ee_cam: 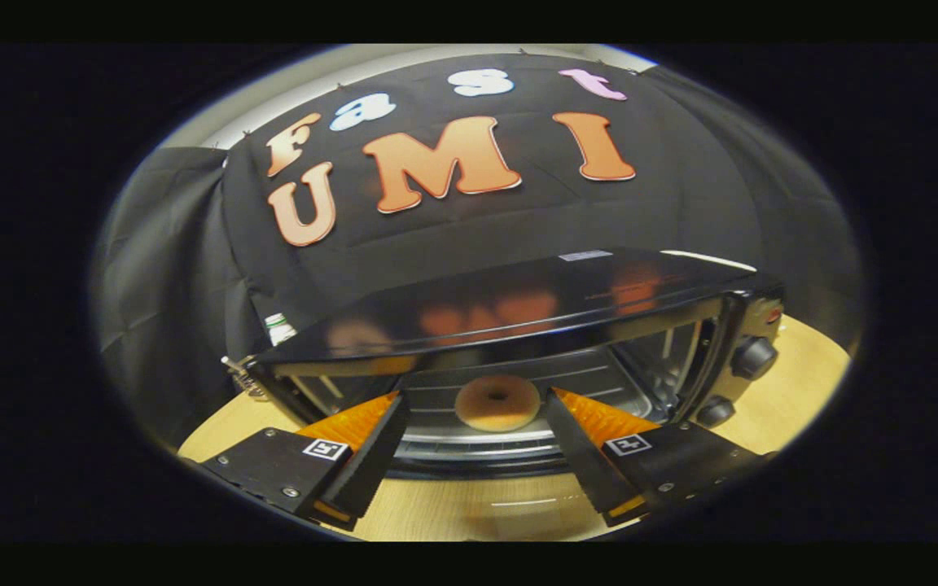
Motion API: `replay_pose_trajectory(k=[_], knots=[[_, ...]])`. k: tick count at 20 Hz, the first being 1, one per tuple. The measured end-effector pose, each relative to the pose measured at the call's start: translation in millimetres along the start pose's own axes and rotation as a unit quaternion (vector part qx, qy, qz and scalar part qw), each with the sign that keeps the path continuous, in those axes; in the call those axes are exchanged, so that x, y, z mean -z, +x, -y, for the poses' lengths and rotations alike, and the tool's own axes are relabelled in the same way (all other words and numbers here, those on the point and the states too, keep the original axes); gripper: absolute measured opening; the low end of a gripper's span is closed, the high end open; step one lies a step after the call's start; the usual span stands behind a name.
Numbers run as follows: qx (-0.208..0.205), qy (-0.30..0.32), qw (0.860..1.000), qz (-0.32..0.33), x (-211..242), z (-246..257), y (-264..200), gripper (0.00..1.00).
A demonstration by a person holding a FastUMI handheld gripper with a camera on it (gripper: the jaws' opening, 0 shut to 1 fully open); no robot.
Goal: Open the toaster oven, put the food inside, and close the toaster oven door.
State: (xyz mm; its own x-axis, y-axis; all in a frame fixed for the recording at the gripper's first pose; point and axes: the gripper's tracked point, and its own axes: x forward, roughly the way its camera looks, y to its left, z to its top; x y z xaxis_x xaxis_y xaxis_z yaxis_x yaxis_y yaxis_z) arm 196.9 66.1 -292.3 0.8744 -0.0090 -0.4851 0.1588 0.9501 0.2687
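Doughnut on rack, fingers spread

Gripper (475,399) is held low over the wooden table (469,505), its two fingers (371,456) set wide apart and pressed on nothing. Just beyond the fingertips, a doughnut (497,402) is seen lying on the wire rack (518,382) inside the toaster oven (518,325). Two knobs (754,356) are noted on the oven's right panel.

the toaster oven (518,325) stands open on the wooden desk (795,399), a doughnut (497,403) lying on its wire rack (591,391). the gripper (475,415) has its fingers spread wide and empty, the doughnut just ahead at 12 o'clock between them. two knobs (754,356) sit at 2 o'clock
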Motion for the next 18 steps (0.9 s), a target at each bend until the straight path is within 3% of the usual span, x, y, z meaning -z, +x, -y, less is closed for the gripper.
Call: replay_pose_trajectory(k=[11, 18], knots=[[-0.037, -0.046, 0.996, -0.066, 67.6, 8.3, -138.6, 0.98], [-0.014, -0.079, 0.990, -0.116, 117.6, 31.4, -163.5, 0.99]])
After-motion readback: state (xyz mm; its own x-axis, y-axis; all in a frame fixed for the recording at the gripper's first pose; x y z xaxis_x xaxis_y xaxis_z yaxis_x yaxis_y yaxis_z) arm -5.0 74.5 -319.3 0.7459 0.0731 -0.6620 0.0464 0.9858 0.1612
